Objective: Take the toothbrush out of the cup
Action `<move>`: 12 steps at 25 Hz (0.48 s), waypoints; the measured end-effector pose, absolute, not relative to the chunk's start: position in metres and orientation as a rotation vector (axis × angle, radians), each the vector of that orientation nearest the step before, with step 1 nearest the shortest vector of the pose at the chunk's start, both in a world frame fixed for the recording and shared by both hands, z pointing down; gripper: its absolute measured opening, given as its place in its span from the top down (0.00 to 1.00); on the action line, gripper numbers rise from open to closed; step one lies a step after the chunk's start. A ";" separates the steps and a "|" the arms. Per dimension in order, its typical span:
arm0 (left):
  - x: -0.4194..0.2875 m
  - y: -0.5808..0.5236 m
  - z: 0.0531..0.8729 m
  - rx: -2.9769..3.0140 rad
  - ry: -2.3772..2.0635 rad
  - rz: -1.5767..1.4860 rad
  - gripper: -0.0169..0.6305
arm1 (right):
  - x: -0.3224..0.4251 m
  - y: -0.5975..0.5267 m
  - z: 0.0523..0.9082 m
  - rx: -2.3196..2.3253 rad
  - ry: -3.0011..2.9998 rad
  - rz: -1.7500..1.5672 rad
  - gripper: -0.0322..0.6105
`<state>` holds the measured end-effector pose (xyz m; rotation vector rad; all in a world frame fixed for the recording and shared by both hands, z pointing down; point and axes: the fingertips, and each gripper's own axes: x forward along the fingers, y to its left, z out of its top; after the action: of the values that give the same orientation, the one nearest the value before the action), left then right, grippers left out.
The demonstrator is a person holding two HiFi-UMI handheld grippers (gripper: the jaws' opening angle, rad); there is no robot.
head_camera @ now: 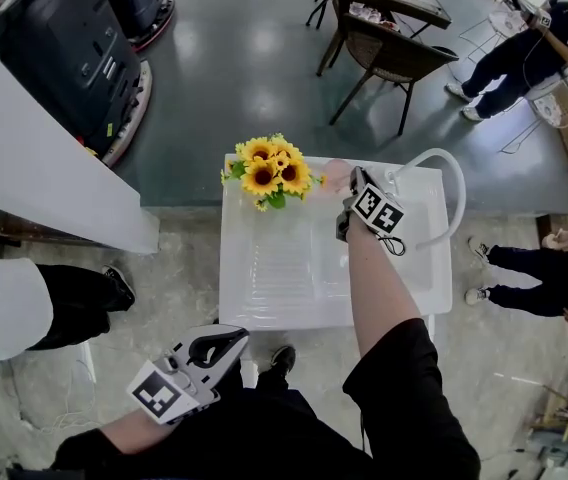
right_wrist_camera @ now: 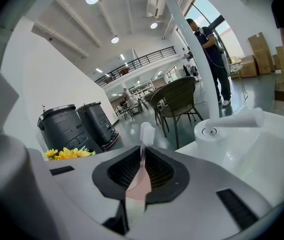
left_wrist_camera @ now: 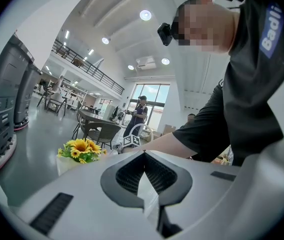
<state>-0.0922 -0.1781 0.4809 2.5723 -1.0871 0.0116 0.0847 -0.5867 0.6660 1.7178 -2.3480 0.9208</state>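
Before you stands a white sink unit [head_camera: 264, 313] on a grey floor [head_camera: 234, 58]. Its ribbed drainboard [head_camera: 279, 258] takes up your left side and the basin [head_camera: 426, 243] your right. A white faucet [head_camera: 456, 193] arches over the basin from the far edge. A bunch of sunflowers [head_camera: 267, 171] sits on the far left corner, with a pale pink cup [head_camera: 335, 174] just beside it.

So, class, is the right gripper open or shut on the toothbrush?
Shut on it: the right gripper has both jaws pressed against the pink handle of the toothbrush, with the bristles standing clear above them.
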 end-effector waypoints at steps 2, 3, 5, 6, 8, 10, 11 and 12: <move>-0.093 -0.177 0.482 2.571 -1.090 0.014 0.97 | 0.085 -0.587 0.664 1.722 -2.355 0.921 0.89; -0.092 -0.177 0.483 2.567 -1.090 0.018 0.97 | 0.085 -0.587 0.662 1.724 -2.360 0.919 0.90; -0.092 -0.175 0.484 2.557 -1.090 0.018 0.97 | 0.085 -0.587 0.655 1.727 -2.376 0.908 0.90; -0.092 -0.175 0.484 2.556 -1.090 0.013 0.97 | 0.084 -0.587 0.651 1.727 -2.388 0.902 0.90; -0.092 -0.174 0.482 2.558 -1.085 0.003 0.97 | 0.082 -0.588 0.642 1.728 -2.412 0.887 0.90; -0.092 -0.173 0.480 2.563 -1.081 -0.007 0.97 | 0.079 -0.588 0.633 1.727 -2.432 0.876 0.90; -0.091 -0.173 0.479 2.563 -1.080 -0.012 0.97 | 0.078 -0.588 0.628 1.725 -2.442 0.874 0.90; -0.091 -0.173 0.478 2.564 -1.080 -0.015 0.97 | 0.077 -0.588 0.624 1.723 -2.452 0.873 0.90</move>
<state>-0.0908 -0.1730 0.4781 2.5640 -1.0800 -0.0153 0.0767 -0.5879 0.6240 1.7226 -2.4523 0.8729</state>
